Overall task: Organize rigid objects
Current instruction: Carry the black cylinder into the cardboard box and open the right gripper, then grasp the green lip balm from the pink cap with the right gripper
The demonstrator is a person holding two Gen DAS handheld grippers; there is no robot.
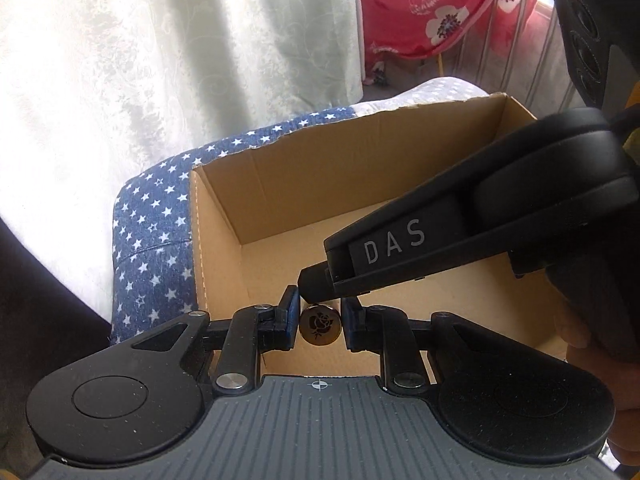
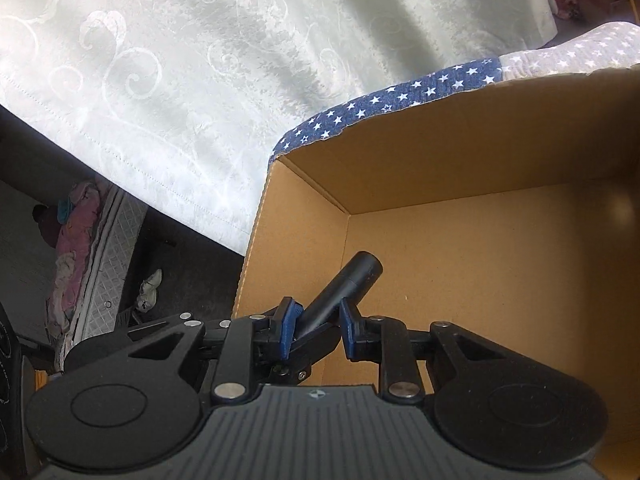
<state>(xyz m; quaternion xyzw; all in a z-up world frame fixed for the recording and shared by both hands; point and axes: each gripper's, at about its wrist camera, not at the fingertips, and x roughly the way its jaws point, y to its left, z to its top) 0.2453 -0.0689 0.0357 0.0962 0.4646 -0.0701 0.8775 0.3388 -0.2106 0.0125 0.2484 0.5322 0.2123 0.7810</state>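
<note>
Left gripper: we see our left gripper (image 1: 320, 314) clamped on a small round-topped cylinder (image 1: 320, 325), the blue pads pressing its two sides.
Rose-capped cylinder: its flat metallic end, marked with a dark rose, faces back toward the left wrist camera, so its long axis runs away from us and down toward the box floor; the body behind the cap is hidden.
Right gripper: our right gripper (image 2: 318, 314) is closed on a black tube (image 2: 344, 292), which sits between the blue pads.
Black tube: its long axis slants up and to the right in the right wrist view, free end pointing forward over the box floor. In the left wrist view its tip (image 1: 316, 282) is just above the rose cap; we cannot tell whether they touch.
Cardboard box: both held things hang over the open cardboard box (image 1: 224, 216), whose brown floor shows bare beneath them.
Surface: the box rests on a blue star-print cloth (image 1: 152, 232) that turns pale grey farther back.
Room: a pale curtain (image 1: 168, 40) with scroll patterns hangs behind, a red flowered fabric (image 1: 436, 4) to its right, and a dark floor with a mattress edge (image 2: 108, 248) lies lower left in the right wrist view.
</note>
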